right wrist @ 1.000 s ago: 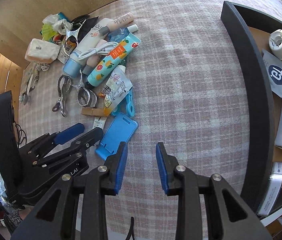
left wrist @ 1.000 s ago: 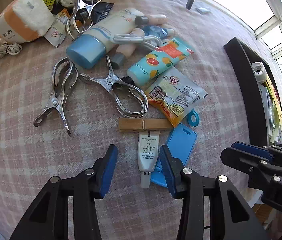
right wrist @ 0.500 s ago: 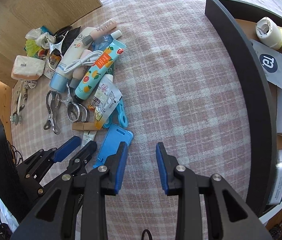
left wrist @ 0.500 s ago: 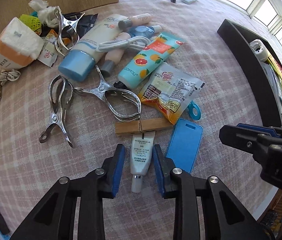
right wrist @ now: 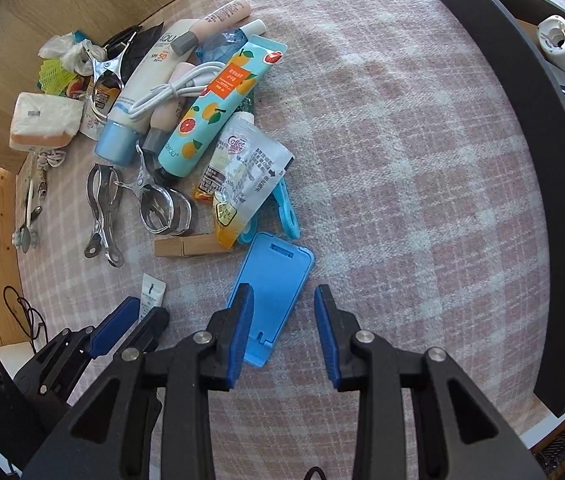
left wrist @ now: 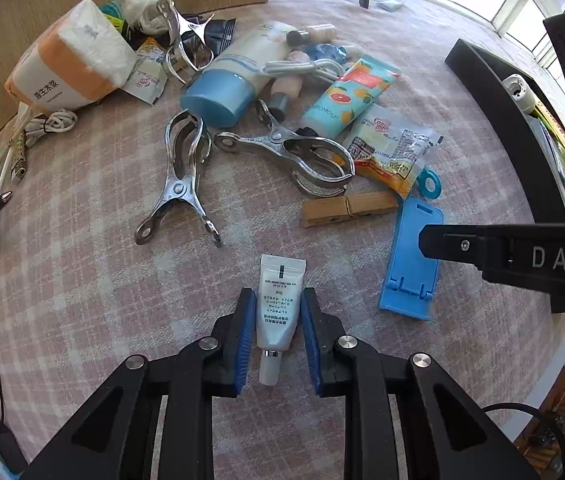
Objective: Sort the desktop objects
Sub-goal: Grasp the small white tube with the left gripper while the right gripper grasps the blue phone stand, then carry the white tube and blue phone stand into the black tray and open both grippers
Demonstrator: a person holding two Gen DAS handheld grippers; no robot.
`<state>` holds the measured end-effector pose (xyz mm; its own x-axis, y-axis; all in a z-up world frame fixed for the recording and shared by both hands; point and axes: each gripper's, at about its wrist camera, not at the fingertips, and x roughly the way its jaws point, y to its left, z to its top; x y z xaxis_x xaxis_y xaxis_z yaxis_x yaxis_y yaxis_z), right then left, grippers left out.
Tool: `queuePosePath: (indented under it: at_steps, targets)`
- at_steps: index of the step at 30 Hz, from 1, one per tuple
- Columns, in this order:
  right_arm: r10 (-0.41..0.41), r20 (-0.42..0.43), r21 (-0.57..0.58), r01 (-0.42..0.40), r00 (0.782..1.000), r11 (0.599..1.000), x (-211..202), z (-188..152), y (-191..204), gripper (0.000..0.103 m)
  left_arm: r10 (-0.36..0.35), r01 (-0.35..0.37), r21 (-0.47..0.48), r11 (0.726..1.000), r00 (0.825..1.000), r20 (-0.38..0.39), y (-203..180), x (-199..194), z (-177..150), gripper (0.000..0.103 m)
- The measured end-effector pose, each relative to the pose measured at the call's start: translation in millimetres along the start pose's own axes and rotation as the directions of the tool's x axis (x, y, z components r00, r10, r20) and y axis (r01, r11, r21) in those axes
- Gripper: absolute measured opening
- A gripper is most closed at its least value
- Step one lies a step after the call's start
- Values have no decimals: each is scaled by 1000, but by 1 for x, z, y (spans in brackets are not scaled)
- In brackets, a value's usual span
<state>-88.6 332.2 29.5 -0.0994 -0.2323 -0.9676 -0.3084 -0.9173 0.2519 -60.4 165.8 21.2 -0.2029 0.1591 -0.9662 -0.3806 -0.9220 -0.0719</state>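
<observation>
A: Left gripper (left wrist: 274, 338): jaws pinched on the small white tube (left wrist: 278, 306), whose long axis runs along the fingers, cap toward the camera; print reads "AVON"

B: Right gripper (right wrist: 284, 332): jaws widening, nothing held, above the near end of the blue phone stand (right wrist: 272, 288); sachet (right wrist: 242, 172) reads "Coffee mate"

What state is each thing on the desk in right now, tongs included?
Left tongs: shut on small white tube.
Small white tube: gripped, cap toward camera.
Right tongs: open, just widened, over blue phone stand.
Blue phone stand: folded flat, ungripped.
Wooden clothespin: closed, lying flat.
Steel clips: closed, lying flat.
Sunscreen tube: capped.
</observation>
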Motion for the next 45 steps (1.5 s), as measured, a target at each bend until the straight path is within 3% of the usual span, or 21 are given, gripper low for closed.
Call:
queuePosePath:
  at_steps: [3, 11, 15, 22, 28, 31, 33, 37, 40, 45]
  targets:
    - [2, -3, 8, -2, 1000, 1000, 3, 2, 8, 37, 2, -2, -16, 1000, 1000, 2, 14, -4, -8, 22]
    - [-129, 16, -41, 130, 992, 991, 15, 5, 45, 44, -1, 2, -70, 998, 1000, 15, 37, -14, -22, 22]
    - [-202, 30, -160, 205, 979, 966, 20, 1, 61, 41, -20, 21, -104, 994, 1000, 18, 48, -17, -23, 22]
    - [-191, 11, -238, 188, 981, 953, 15, -2, 47, 35, -48, 51, -161, 986, 999, 23, 57, -22, -26, 21]
    - [-155, 31, -229, 158, 987, 960, -6, -14, 17, 35, -65, 72, -170, 983, 997, 45, 45, -39, -22, 21]
    - [-135, 52, -235, 144, 989, 961, -27, -20, -1, 35, -58, 67, -153, 986, 996, 62, 25, -51, -15, 21]
    - [-125, 70, -237, 138, 990, 962, -42, -19, -11, 35, -63, 73, -137, 988, 995, 77, 5, -62, -41, 21]
    - [-108, 108, -217, 129, 988, 968, -73, -17, -43, 35, -84, 94, -92, 991, 991, 107, -51, -70, -15, 21]
    - [-99, 131, -190, 123, 986, 974, -99, -13, -88, 35, -113, 120, -50, 991, 986, 124, -110, -64, 14, 21]
    - [-97, 171, -128, 120, 980, 984, -133, -14, -149, 35, -177, 174, 32, 984, 976, 129, -176, -79, 35, 21]
